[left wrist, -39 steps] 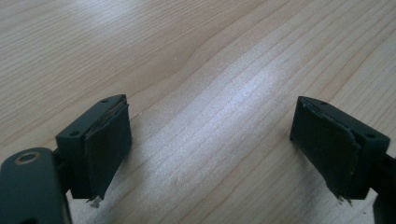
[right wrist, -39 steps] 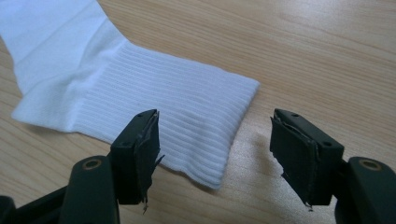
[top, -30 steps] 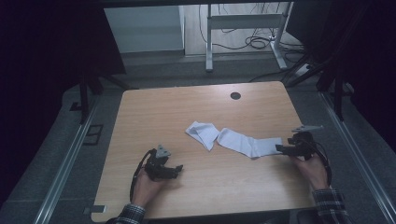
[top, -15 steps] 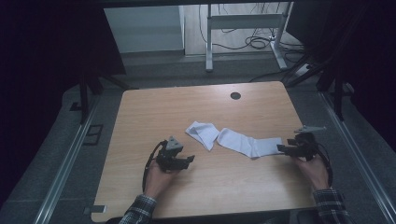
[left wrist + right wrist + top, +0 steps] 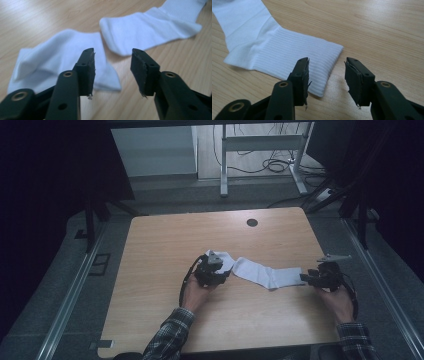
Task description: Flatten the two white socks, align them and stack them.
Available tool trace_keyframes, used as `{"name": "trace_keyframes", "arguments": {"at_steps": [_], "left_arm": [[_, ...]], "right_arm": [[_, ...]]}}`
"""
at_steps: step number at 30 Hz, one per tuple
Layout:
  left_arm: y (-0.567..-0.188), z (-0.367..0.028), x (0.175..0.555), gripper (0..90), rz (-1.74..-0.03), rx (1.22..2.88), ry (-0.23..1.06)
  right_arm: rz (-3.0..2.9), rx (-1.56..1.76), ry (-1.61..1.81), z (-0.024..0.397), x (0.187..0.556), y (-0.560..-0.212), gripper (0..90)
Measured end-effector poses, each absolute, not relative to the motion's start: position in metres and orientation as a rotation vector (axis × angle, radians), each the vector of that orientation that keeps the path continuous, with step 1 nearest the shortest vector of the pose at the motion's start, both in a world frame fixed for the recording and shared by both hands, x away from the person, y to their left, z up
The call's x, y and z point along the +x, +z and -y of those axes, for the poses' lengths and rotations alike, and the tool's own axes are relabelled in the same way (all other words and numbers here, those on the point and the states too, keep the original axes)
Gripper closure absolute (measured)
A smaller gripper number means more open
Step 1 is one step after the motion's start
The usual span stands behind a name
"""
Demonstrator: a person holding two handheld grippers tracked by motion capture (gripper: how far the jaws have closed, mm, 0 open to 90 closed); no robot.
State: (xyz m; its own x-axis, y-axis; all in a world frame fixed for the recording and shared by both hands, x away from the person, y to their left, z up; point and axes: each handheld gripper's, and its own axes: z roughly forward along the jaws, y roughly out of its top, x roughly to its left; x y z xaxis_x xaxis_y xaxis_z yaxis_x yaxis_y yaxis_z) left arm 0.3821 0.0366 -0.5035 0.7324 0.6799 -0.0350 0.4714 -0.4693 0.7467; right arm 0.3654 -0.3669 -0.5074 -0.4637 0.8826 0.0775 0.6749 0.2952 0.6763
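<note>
So my left gripper has slid across the table since a second ago, from down near my edge up toward 2 o'clock, and now sits right at the left sock. The right gripper hasn't budged, parked at the cuff end of the right sock. Socks themselves lie just as they did.

Both sets of jaws have just been closing, but they're about halfway open, gripping nothing. In the left gripper view my left gripper has one jaw over the corner of the left sock and the other over bare wood, with the right sock up at 1 o'clock, its toe just beside the first one. In the right gripper view my right gripper straddles the corner of the ribbed cuff of the right sock; pads not pressing it.

Around: a round cable hole at 12 o'clock near the far edge, well apart from everything. Nothing in the way of either gripper. No bins or trays on the table.
</note>
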Motion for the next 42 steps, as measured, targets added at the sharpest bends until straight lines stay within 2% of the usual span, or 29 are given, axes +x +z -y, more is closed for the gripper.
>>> {"name": "trace_keyframes", "arguments": {"at_steps": [3,6,12,16,25,34,39,42], "left_arm": [[-0.504,-0.026,0.392,60.4,-0.877,2.151,0.322],[-0.508,-0.017,0.399,62.5,-0.889,2.167,0.324],[-0.513,-0.008,0.404,59.1,-0.912,2.165,0.346],[-0.514,-0.007,0.405,56.0,-0.918,2.173,0.362],[-0.513,0.005,0.411,57.3,-0.909,2.175,0.351],[-0.525,0.018,0.420,65.6,-0.943,2.206,0.347],[-0.530,0.022,0.422,79.9,-0.943,2.238,0.335],[-0.530,0.023,0.420,85.7,-0.932,2.242,0.327]], "right_arm": [[-2.266,1.426,0.945,0.365,0.367,-0.507,59.3],[-2.273,1.422,0.937,0.362,0.368,-0.509,59.8],[-2.310,1.396,0.864,0.356,0.371,-0.516,59.2],[-2.317,1.405,0.821,0.362,0.372,-0.519,62.7],[-2.228,1.449,0.858,0.377,0.372,-0.513,57.5],[-2.264,1.425,0.822,0.370,0.375,-0.521,57.9],[-2.268,1.457,0.858,0.373,0.375,-0.523,68.0],[-2.276,1.501,0.869,0.372,0.375,-0.522,77.6]]}}
